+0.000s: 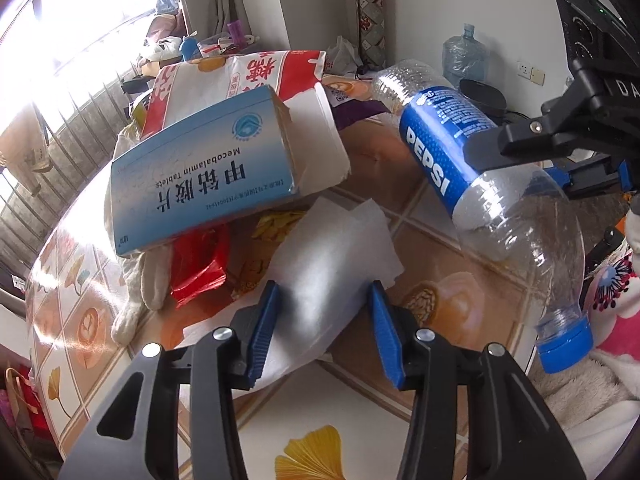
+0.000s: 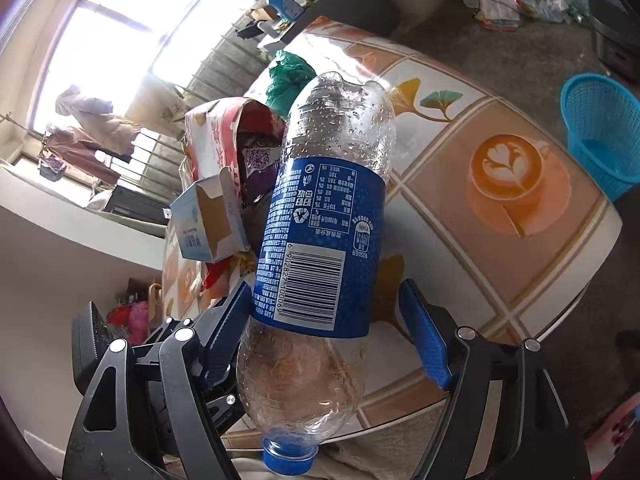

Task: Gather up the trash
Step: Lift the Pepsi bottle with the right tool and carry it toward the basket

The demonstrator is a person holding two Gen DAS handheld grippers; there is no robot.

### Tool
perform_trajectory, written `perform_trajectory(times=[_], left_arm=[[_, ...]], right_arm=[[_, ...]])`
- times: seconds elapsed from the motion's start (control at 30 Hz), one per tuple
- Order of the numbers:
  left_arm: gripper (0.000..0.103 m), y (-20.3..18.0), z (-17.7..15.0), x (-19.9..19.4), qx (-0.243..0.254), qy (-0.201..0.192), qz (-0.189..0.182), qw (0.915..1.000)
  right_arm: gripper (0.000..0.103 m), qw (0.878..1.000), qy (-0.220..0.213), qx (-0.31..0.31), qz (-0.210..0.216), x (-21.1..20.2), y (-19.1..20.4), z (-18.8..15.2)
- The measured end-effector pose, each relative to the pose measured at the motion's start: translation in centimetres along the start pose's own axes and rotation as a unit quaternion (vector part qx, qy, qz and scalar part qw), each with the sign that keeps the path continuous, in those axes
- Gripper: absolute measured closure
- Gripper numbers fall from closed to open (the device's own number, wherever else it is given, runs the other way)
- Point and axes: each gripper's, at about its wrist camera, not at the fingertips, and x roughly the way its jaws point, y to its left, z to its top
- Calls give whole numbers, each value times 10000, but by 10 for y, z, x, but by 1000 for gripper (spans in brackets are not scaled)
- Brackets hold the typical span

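Pepsi bottle (image 2: 320, 240) sits between right tool (image 2: 332, 332) jaws, left pad touching, right pad clear: not clamped. Left tool (image 1: 324, 320) part open, straddling white tissue (image 1: 320, 248) on surface (image 1: 420, 216), pad contact unclear. Medicine box (image 1: 200, 172) tops trash pile.

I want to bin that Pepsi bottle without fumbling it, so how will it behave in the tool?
The Pepsi bottle looks empty, so probably light for its size. Its clear walls are thin and dented, so it may buckle under a firm squeeze. Round and beaded with droplets inside a smooth shell, it could slip or roll; only one pad of the right tool seems to touch it.
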Motion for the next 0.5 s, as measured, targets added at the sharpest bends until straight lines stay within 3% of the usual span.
perform_trajectory(times=[0.13, 0.3, 0.5], left_arm=[[75, 6, 3, -4, -158, 47, -108, 9998], [85, 8, 4, -20, -149, -29, -199, 9997], [88, 11, 2, -44, -226, -149, -474, 9985]], right_arm=[[41, 9998, 92, 43, 176, -2, -2, 0], [43, 9998, 28, 108, 154, -10, -7, -2], [44, 9997, -115, 126, 192, -21, -8, -5]])
